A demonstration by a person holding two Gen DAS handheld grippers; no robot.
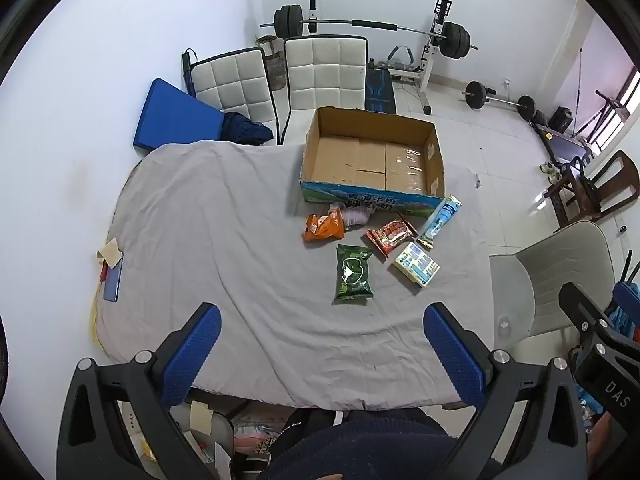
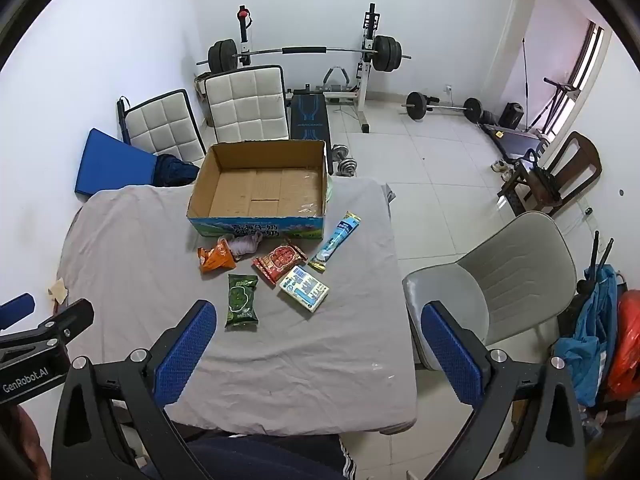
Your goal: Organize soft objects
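Nearest the lens, our left gripper [image 1: 322, 354] hangs over the near edge of the table [image 1: 200, 220], its blue pads [image 1: 454, 354] spread wide with nothing between them; our right gripper [image 2: 318, 354] hangs the same way at the table's near right corner, jaws wide and empty. Beyond them, on the grey cloth that covers the table, six soft things lie in a loose cluster just in front of the box [image 1: 374, 136], which stands open at the far edge and, as far as we can see into it, holds nothing. The green pack [image 1: 353, 274] lies nearest us, apart from the rest. To its right sits the pale pack [image 1: 416, 264], with the red pack [image 1: 390, 236] just beyond it and the long blue tube [image 1: 440, 220] slanting up toward the box's right corner. On the left of the cluster the orange pack [image 1: 323, 229] lies touching a crumpled pale bundle [image 1: 354, 214], which rests against the box's printed front; we cannot tell what the bundle is. By our reading the job has not begun: every item is on the cloth, none is in the box, and neither gripper touches anything. All six are left to move, and the green pack looks the easiest first pick. Off to the far left edge lies a phone [image 1: 112, 280].
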